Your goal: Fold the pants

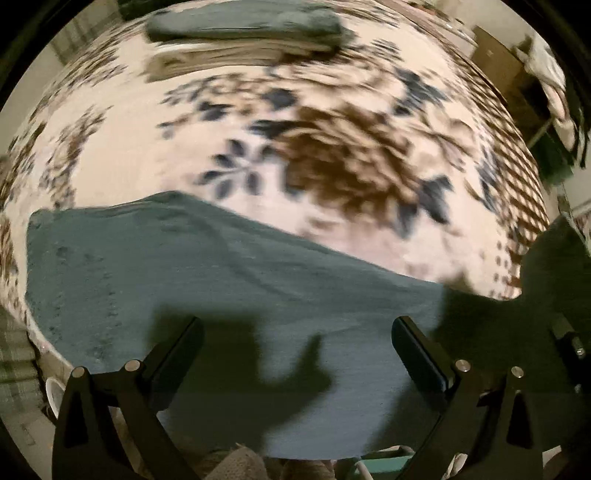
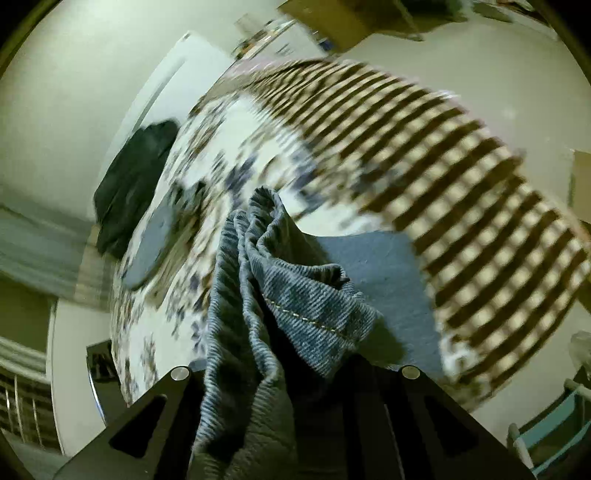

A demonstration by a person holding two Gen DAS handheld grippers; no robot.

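The left claw (image 1: pixel 295 350) is seen spread wide, with nothing held between its two black fingers (image 1: pixel 177 354). It is poised just above a flat stretch of the pants (image 1: pixel 207 273), blue-grey denim laid out on the bed (image 1: pixel 140 155), and the shadow of the claw is cast onto the cloth directly between the fingers. The far edge of the fabric is seen running as a slanted line across the flowered bedspread. Beyond it, at the far side of the bed, a folded stack of clothes (image 1: pixel 243 26) is laid, a dark grey-green piece on top of paler ones; the details are lost to blur.

The right claw (image 2: pixel 295 373) is closed on a bunched part of the pants (image 2: pixel 295 295), raised off the bed. The gathered denim is pinched between the fingers and rises in ridged folds ahead of them, with a stitched hem in yellow thread showing on the right-hand fold. Below and behind the bunch, a flat part of the same cloth is seen lying on the bedspread. Further out, a brown-and-cream checked border (image 2: pixel 461 184) is seen along the edge of the bed, the folded stack (image 2: pixel 155 240) lies to the left, and a dark garment (image 2: pixel 133 184) is lying at the bed's far left edge by the pale wall.
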